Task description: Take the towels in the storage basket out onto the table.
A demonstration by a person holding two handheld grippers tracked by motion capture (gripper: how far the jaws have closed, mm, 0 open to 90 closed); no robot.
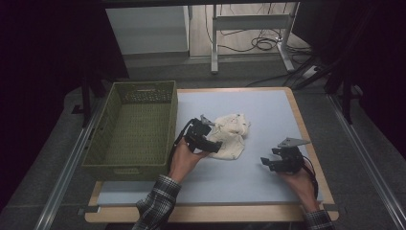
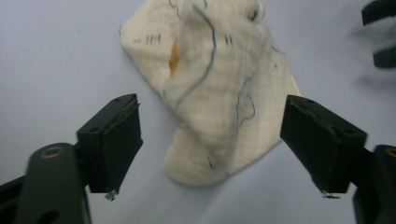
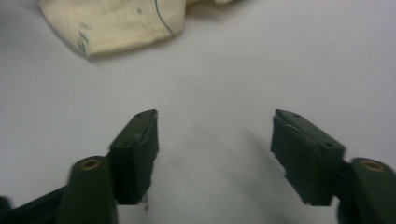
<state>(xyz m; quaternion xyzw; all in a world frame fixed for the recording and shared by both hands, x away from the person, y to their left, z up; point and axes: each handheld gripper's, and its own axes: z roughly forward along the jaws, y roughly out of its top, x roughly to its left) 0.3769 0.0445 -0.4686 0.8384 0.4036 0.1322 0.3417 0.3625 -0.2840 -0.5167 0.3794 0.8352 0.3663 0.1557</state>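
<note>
A crumpled cream cloth [image 1: 232, 134] with thin dark lines and a small orange mark lies on the pale blue mat [image 1: 268, 110], just right of the basket. My left gripper [image 1: 216, 146] hovers at the cloth's near left edge. In the left gripper view its jaws [image 2: 210, 100] stand open, one on each side of the cloth [image 2: 215, 79], and neither pad presses on it. My right gripper [image 1: 265, 163] is apart at the front right, open over bare mat [image 3: 215, 114] with nothing between its jaws. The cloth's edge [image 3: 116, 23] lies further ahead of it.
An olive woven basket [image 1: 111, 120] stands at the table's left side, with nothing visible inside. The mat sits on a wooden table top [image 1: 306, 143]. The right gripper's jaws [image 2: 379, 32] appear far off in the left gripper view. Table legs and cables lie on the floor behind.
</note>
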